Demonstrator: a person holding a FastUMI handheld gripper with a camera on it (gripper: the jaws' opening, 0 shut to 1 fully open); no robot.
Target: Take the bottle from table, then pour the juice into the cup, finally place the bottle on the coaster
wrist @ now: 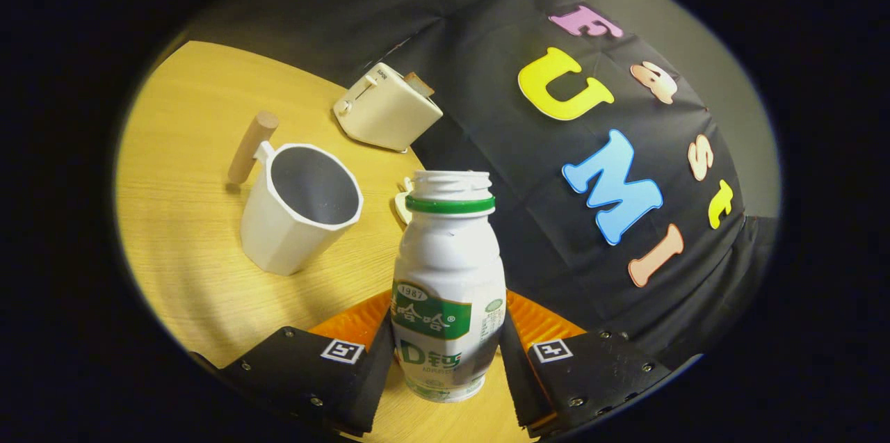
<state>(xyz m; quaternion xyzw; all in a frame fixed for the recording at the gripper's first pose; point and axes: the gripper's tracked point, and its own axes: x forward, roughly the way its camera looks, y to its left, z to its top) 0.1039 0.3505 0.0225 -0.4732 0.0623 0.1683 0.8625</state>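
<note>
One wooden desk (181, 220) carries everything seen, with the black booth wall (487, 81) behind it. Largest item on it is a cream toaster (386, 108), set at the far edge against the wall, a slice showing in its slot. Next, a white faceted cup (299, 210) with a wooden handle (252, 146) stands well ahead of the fingers and to their left; its interior appears empty. A white bottle (448, 290) with a green label and green neck ring stands upright between the fingers, cap off, mouth open. An orange ribbed coaster (535, 321) lies under or just behind the bottle; which one cannot be determined. Gripper (448, 352): both fingers sit against the bottle's lower sides, closed on it. A small pale object (402, 203) lies partly hidden behind the bottle's neck; unidentified.
</note>
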